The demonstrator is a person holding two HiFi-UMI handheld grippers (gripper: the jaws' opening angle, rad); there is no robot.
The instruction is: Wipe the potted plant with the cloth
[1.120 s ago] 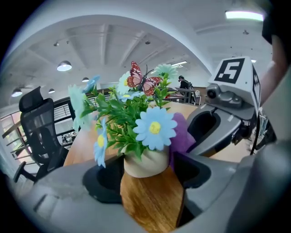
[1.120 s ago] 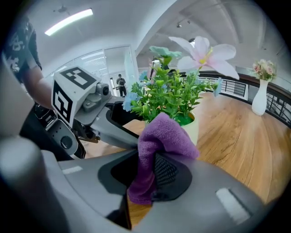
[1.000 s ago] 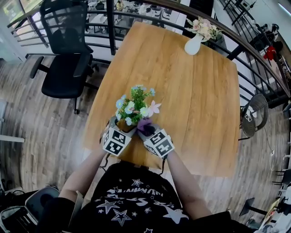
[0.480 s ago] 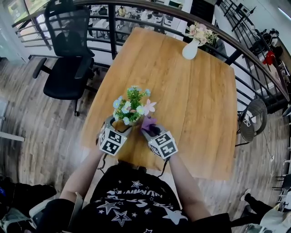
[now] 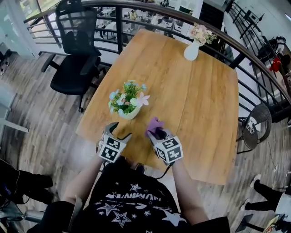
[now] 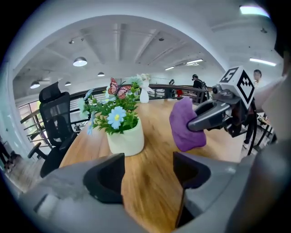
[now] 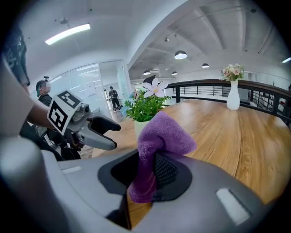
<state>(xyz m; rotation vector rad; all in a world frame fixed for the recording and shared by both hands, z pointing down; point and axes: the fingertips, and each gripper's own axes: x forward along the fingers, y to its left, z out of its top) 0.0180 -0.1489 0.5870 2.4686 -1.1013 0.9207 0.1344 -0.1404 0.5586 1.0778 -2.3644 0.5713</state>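
Note:
The potted plant [image 5: 126,101], green leaves with blue, white and pink flowers in a cream pot [image 6: 126,138], stands on the wooden table [image 5: 195,95] near its left front part. My left gripper [image 5: 119,129] sits open and empty a little in front of the pot, apart from it. To its right, my right gripper [image 5: 157,132] is shut on a purple cloth [image 5: 154,125], which bunches up above the jaws [image 7: 160,136]. In the left gripper view the cloth [image 6: 185,124] hangs right of the pot. Both grippers stand clear of the plant.
A white vase with pale flowers [image 5: 193,45] stands at the table's far edge. A black office chair [image 5: 75,59] sits left of the table, and a curved black railing [image 5: 150,13] runs behind it. People walk in the background.
Both grippers have drawn back from the plant toward the near table edge. The left one, earlier at the pot, now stands free of it. The cloth came away with the right gripper.

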